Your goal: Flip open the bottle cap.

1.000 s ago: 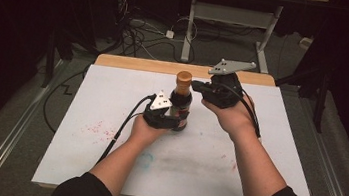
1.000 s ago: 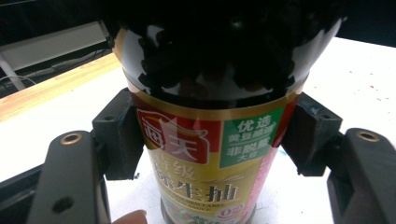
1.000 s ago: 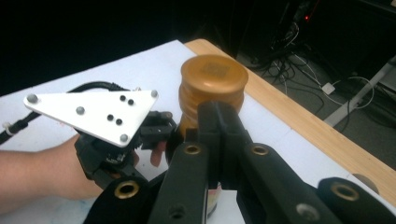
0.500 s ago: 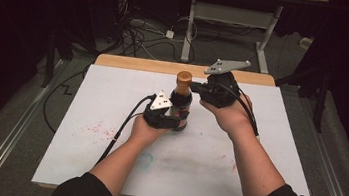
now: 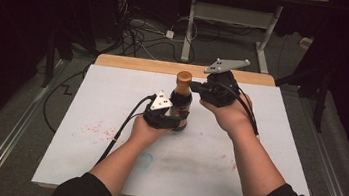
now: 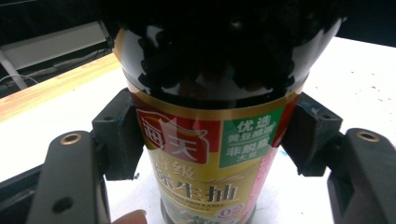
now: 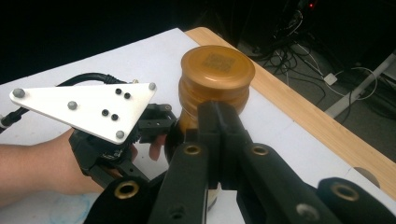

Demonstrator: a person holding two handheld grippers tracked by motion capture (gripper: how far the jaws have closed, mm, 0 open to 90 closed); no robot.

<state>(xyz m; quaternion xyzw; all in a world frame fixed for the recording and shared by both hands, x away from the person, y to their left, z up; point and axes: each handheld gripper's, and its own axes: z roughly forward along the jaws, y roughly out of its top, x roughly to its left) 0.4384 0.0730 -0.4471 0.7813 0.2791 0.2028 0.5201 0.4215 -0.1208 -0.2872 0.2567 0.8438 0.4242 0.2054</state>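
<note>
Soy sauce bottle [image 5: 180, 105] stands upright near the middle of the white table [image 5: 255, 158], its long axis straight up, the brown cap [image 5: 184, 78] at the top and the base on the sheet. From my left gripper view the bottle [image 6: 210, 140] shows its red, gold and green label facing me, dark glass above it.

My left gripper [image 5: 169, 120] comes in level from my side and has its jaws closed around the lower body of the bottle, the black pads pressing the label on either side. My left hand [image 5: 146, 130] rests low on the table behind it.

My right gripper [image 5: 195, 86] reaches in from the right at neck height. Its two jaws lie pressed together with nothing between them, and their tips touch the side of the bottle just under the cap [image 7: 217, 74]. In that view I also see my left gripper's white three-cornered plate [image 7: 88, 109] beside the neck.

The white table has faint red specks to my left and a pale blue smudge nearer to me, with a wooden edge [image 5: 141, 64] along the far side. Beyond it the room is dark, with a grey floor, loose cables [image 5: 140, 28] and a pale metal table frame [image 5: 232, 19]
</note>
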